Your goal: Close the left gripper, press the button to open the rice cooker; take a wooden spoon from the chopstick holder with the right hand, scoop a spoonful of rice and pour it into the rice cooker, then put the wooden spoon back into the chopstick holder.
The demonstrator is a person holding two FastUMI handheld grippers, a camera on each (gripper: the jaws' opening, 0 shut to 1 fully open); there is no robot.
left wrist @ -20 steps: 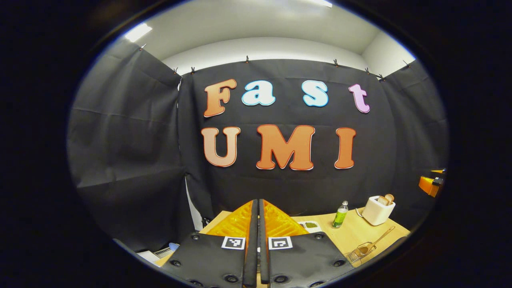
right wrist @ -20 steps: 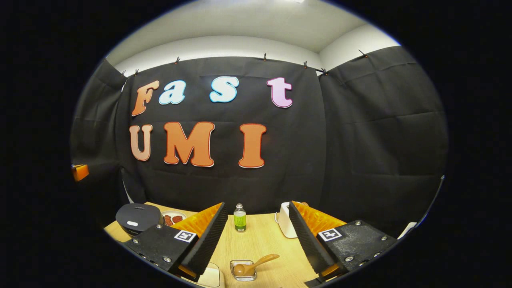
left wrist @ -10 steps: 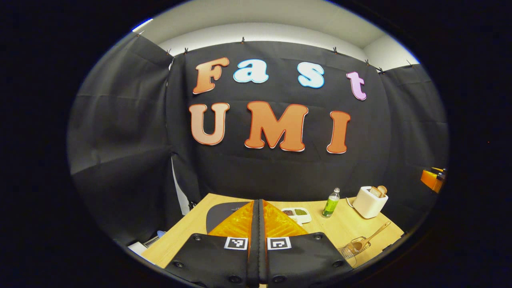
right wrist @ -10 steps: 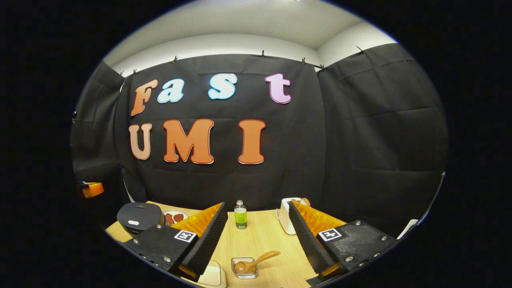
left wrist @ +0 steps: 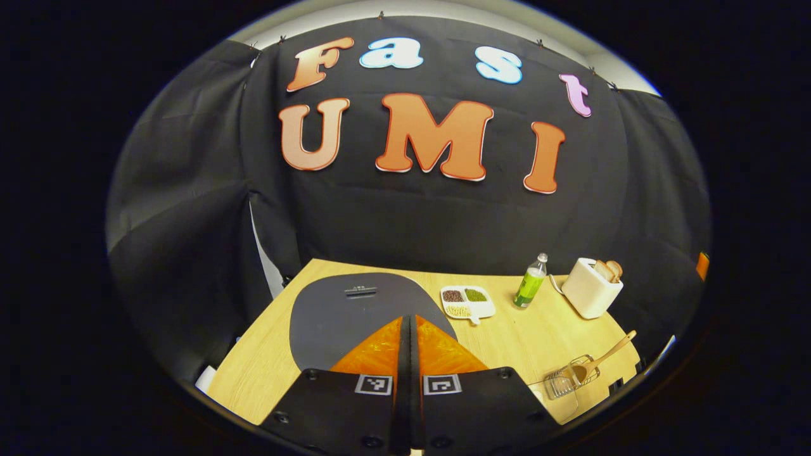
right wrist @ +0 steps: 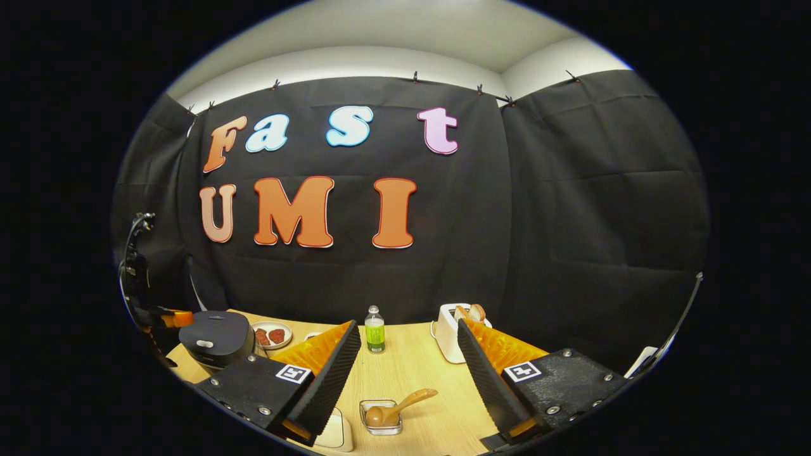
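My left gripper [left wrist: 408,324] is shut with nothing in it, and its tips hang over the dark grey lid of the rice cooker [left wrist: 355,310]. The right gripper view shows that cooker [right wrist: 215,337] at the table's left with its lid down, and the left gripper [right wrist: 176,318] at its far-left edge. A wooden spoon [right wrist: 402,406] leans in the small clear chopstick holder [right wrist: 380,419] near the table's front. My right gripper [right wrist: 408,330] stands open above and behind that holder. A white divided dish [left wrist: 467,301] of grains sits right of the cooker.
A green bottle [right wrist: 374,329] and a white toaster [right wrist: 451,330] with bread stand at the back of the wooden table [right wrist: 418,373]. A small plate [right wrist: 272,334] with dark red pieces lies beside the cooker. A white dish [right wrist: 337,434] sits at the front edge.
My left gripper has tilted down and moved over the rice cooker, whose lid now spreads under its shut tips. The right gripper has barely shifted and stays open.
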